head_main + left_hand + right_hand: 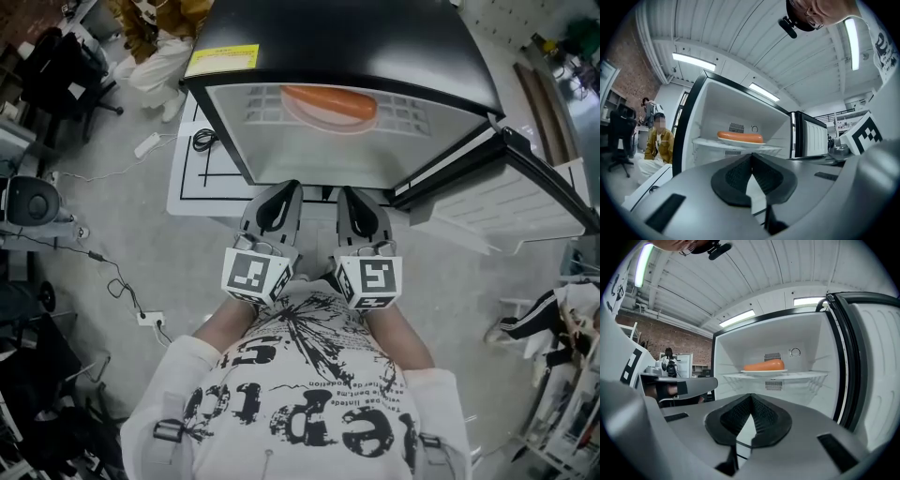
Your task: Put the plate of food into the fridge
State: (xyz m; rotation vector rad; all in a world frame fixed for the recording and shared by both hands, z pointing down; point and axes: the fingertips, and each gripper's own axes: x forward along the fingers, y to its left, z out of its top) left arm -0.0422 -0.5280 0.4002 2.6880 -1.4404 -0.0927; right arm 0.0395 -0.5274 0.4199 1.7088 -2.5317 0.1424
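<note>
A white plate [298,111] with an orange sausage [330,100] rests on the wire shelf [262,106] inside the open fridge [337,37]. The plate [740,142] and sausage [739,136] show in the left gripper view, and the plate [764,372] with its sausage [764,365] in the right gripper view. My left gripper [277,208] and right gripper [361,212] are held side by side close to my chest, well back from the fridge opening. Both are shut with nothing between their pads.
The fridge door [525,202] stands swung open to the right. A person in a yellow jacket [658,140] sits at the left beside a black office chair [619,140]. Cables and a power strip [148,319] lie on the floor at left.
</note>
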